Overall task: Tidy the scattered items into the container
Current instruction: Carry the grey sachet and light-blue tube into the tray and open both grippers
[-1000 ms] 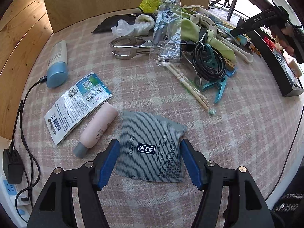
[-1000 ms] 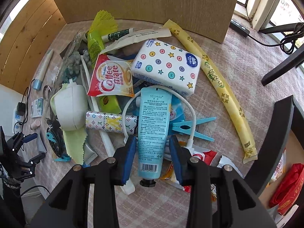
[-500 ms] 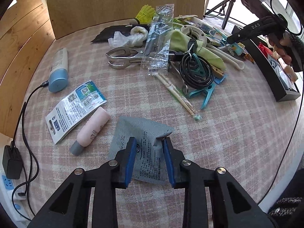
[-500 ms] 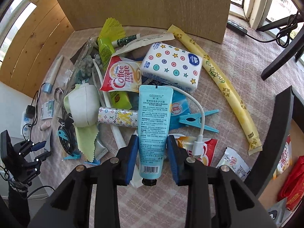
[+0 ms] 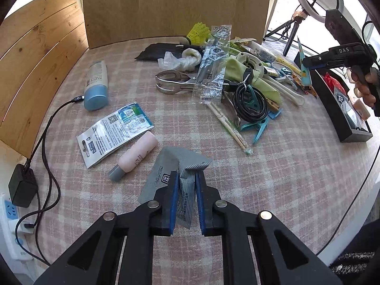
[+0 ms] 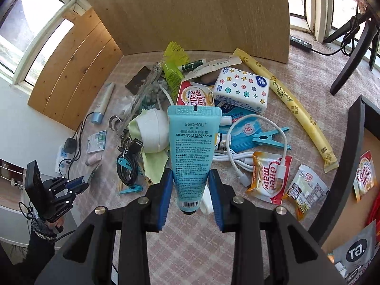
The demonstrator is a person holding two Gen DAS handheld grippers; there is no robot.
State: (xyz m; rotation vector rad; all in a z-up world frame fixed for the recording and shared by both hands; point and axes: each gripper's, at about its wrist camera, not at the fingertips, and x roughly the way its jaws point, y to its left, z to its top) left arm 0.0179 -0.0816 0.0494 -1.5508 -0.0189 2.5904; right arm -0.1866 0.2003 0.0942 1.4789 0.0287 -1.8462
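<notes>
While the left claw (image 5: 186, 199), jaws just closing, pinches the buckled grey sachet (image 5: 175, 173) above the desk (image 5: 296, 178), the right claw (image 6: 191, 199) grips the blue hand-cream tube (image 6: 193, 147) over the pile; lift both clear, then swing to the black container (image 6: 351, 142).

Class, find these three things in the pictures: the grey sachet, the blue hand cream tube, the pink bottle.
grey sachet (image 5: 163, 166): left wrist view, its flat printed face.
blue hand cream tube (image 6: 193, 147): right wrist view, middle of its label.
pink bottle (image 5: 139, 154): left wrist view, its body.
</notes>
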